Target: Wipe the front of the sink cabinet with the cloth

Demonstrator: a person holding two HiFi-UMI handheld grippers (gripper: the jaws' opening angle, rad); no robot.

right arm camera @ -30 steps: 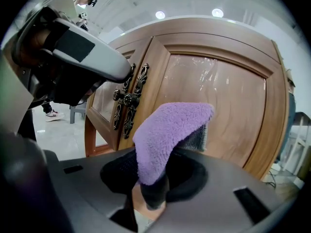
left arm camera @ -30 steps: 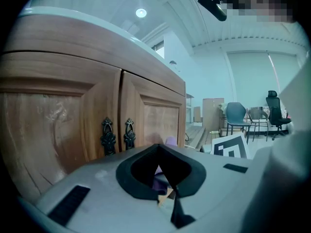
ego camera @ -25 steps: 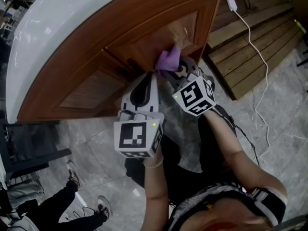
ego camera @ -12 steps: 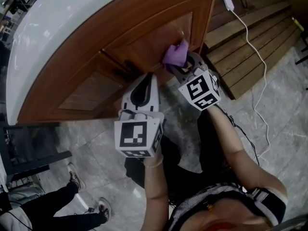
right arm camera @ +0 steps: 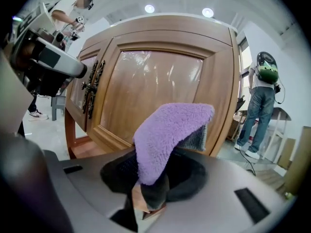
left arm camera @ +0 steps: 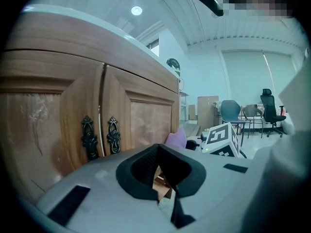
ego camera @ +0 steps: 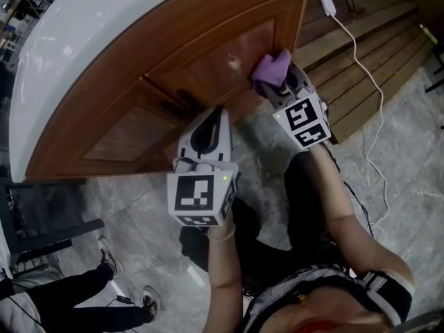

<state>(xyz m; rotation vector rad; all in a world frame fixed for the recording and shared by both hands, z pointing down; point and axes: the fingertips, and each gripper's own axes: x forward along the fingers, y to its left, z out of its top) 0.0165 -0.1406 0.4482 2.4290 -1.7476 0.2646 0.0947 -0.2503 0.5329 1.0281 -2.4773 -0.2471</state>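
Wiping step: the right claw (right arm camera: 150, 193) grips the fluffy purple cloth (right arm camera: 167, 135) at the right edge of the brown wooden sink cabinet (ego camera: 208, 61). The left claw (left arm camera: 163, 178) sits closed, empty. Next, probably sweep leftward across the cabinet's front.

Left gripper (ego camera: 212, 116) — jaws drawn together with nothing between them, pointing forward and carried on a nearly straight left forearm (ego camera: 222, 276). Right gripper (ego camera: 279, 89) — held further ahead and to the right of the left one, its jaws clamped on a fold of purple cloth (ego camera: 270, 69) that stands up beyond their tips. The right forearm (ego camera: 341, 214) is extended behind the jaws.
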